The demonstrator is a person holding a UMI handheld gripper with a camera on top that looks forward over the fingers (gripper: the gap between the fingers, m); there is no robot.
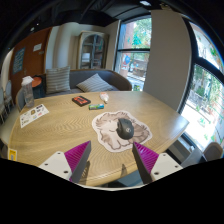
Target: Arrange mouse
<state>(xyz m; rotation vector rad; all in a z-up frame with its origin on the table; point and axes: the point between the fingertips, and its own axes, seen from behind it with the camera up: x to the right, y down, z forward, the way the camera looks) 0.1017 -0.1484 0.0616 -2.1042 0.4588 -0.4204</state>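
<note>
Tool (112,160) open, mouse (125,128) just ahead, on mousepad (108,124)

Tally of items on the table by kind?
Mouse: 1
Mouse pad: 1
Brown box: 1
Small green item: 1
White item: 1
Paper sheet: 1
Total: 6
Gripper jaws open, mouse just ahead.
</note>
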